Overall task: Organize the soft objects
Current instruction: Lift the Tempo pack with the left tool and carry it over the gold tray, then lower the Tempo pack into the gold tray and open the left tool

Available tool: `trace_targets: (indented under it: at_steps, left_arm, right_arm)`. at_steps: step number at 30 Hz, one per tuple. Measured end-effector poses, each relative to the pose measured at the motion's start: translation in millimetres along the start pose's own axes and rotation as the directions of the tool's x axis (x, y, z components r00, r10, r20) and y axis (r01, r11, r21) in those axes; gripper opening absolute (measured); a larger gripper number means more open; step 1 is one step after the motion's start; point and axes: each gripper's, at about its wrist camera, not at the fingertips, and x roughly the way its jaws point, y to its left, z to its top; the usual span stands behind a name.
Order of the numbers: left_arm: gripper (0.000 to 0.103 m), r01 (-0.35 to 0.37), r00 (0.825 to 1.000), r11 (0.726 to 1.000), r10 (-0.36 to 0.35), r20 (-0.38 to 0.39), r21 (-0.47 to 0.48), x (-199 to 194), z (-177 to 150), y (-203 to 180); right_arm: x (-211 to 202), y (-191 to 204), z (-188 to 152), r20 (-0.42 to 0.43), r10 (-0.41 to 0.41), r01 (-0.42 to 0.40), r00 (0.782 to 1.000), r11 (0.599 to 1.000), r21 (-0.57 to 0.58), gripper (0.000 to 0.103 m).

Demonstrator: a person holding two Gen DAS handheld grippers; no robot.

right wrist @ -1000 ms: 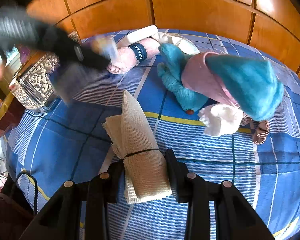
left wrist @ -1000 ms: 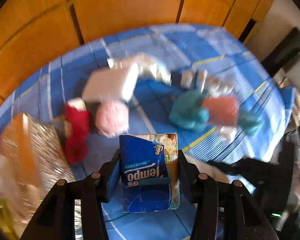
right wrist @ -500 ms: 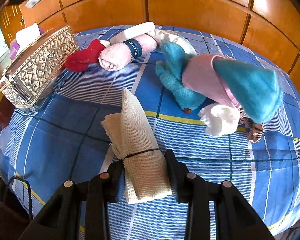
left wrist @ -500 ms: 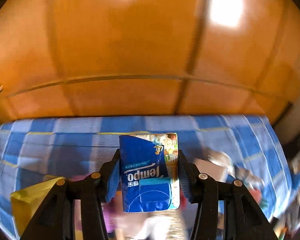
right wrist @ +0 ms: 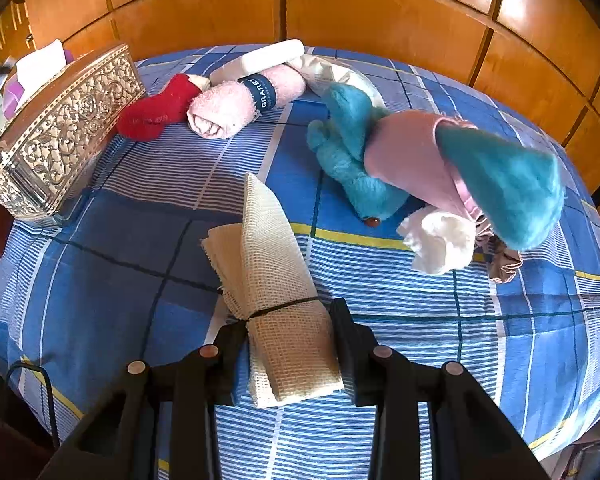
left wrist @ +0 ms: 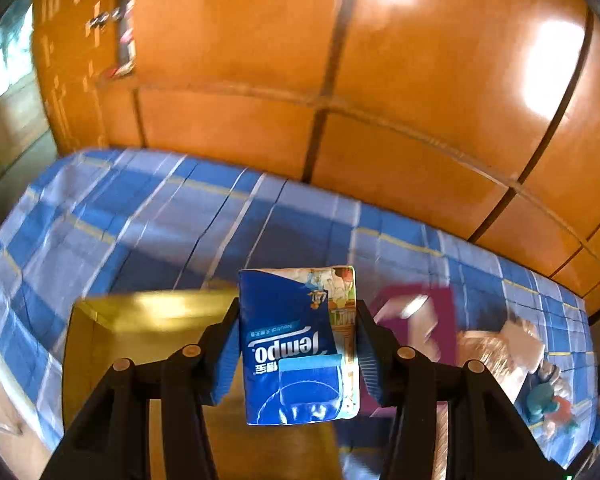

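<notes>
Left wrist view, my left hand-held gripper (left wrist: 298, 354) clamped on the blue Tempo tissue pack (left wrist: 296, 344) above the bed (left wrist: 160, 216), my right hand-held gripper (right wrist: 290, 338) grasping the rolled mesh cloth (right wrist: 278, 300) on the checked sheet

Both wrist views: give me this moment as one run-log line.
left gripper: shut on tissue pack above yellow box | right gripper: shut on mesh cloth roll | bedspread: plush, pink towel
</notes>
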Motion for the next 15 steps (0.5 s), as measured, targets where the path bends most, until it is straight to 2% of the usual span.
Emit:
trace_targets:
  at_steps: [5,12,14,15]
  left_arm:
    - [0.052,-0.009,1.0,0.999,0.008,-0.029,-0.039,3.2,-39.4,24.7]
    - [0.053,-0.036,0.995,0.999,0.033,-0.093,-0.025,23.9,-92.3,29.0]
    - [0.055,-0.045,0.993,0.999,0.044,-0.111,-0.007,32.0,-100.5,26.6]
    - [0.062,-0.049,0.993,0.999,0.049,-0.108,0.0,32.6,-102.6,25.3]
  right_arm:
    - [0.8,3.2,0.4,-0.007,-0.022,0.022,1.0,1.0,0.012,0.035]
    - [-0.3,6.6,-0.6,-0.015,-0.046,0.047,0.999,0.998,0.031,0.034]
    - [-0.4,6.8,-0.3,-0.019,-0.051,0.052,0.999,0.998,0.035,0.034]
    - [-0.1,7.0,0.1,-0.021,-0.053,0.054,0.998,0.998,0.037,0.034]
